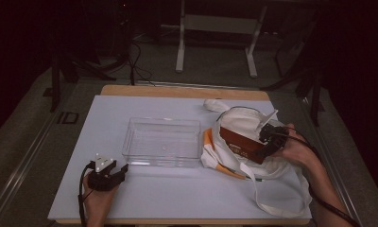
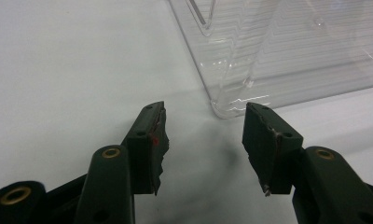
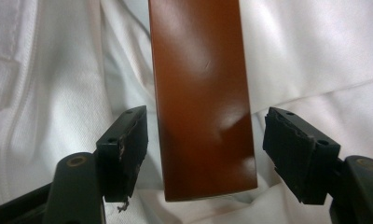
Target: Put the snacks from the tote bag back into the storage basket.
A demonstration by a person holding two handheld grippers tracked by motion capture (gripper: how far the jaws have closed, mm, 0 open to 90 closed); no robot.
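1. Nearest the high camera, the left gripper (image 1: pixel 123 169) rests in the person's left hand (image 1: pixel 98 196) near the table's front left corner, on the white table (image 1: pixel 168 194).
2. Its jaws stand wide with nothing between them; in the left gripper view (image 2: pixel 203 140) they point at the near corner of the clear plastic bin (image 2: pixel 278 51).
3. That clear plastic bin (image 1: pixel 161 141) stands at the table's middle, well apart from the left gripper.
4. At the right side of the table lies a white cloth bag (image 1: pixel 267 182) with an orange trim (image 1: pixel 208 139).
5. A brown box (image 1: pixel 241 142) lies in the bag's mouth, tilted.
6. The right gripper (image 1: pixel 267 137), in the right hand (image 1: pixel 296 151), is at the box's end.
7. In the right gripper view (image 3: pixel 203 149) the brown box (image 3: pixel 201 93) sits between the jaws, which stand apart from its sides, gaps showing on both; they are wide, not clamping.
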